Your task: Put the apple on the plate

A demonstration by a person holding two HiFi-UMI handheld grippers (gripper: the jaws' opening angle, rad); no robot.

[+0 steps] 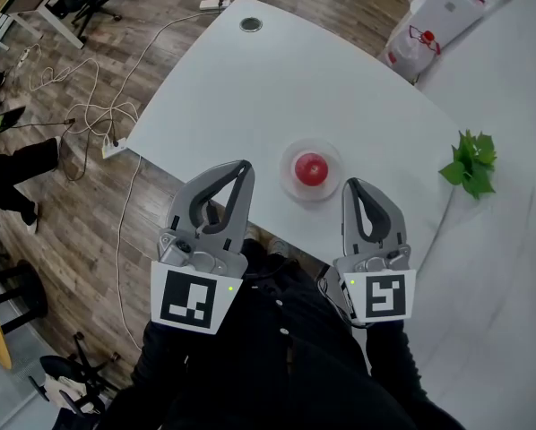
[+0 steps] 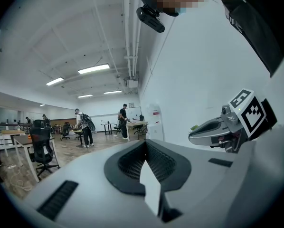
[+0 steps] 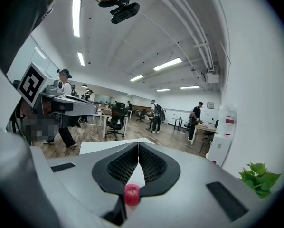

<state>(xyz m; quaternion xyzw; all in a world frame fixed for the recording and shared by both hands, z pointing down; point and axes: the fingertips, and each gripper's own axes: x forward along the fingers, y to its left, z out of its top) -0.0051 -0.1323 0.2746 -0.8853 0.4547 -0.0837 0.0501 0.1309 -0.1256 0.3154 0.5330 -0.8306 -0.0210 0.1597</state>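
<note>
- The right gripper [image 1: 353,188] is closed, its jaws meeting at the tip with nothing between them. The red spot low in the right gripper view is the apple [image 3: 132,194], seen past the jaws and not held.
- The left gripper [image 1: 239,170] is closed and empty too. Its own view shows only the meeting jaws and the room beyond.
- Both grippers hang side by side over the near edge of the desk [image 1: 277,88], pointing across it and slightly down.
- The apple [image 1: 311,168] sits on the plate [image 1: 288,164], close to the desk's near edge. It lies between the two gripper tips and a little ahead of them.
- The right tip is the nearer one, just beside the plate's rim on the apple's right. The left tip stands further off on the other side.
- The apple is round, so no long axis limits the approach.
- With the fruit already on the plate, the task looks complete. Any further reach would most likely fall to the right gripper.
- A small green plant [image 1: 470,161] stands well apart, off past the desk's right edge.
</note>
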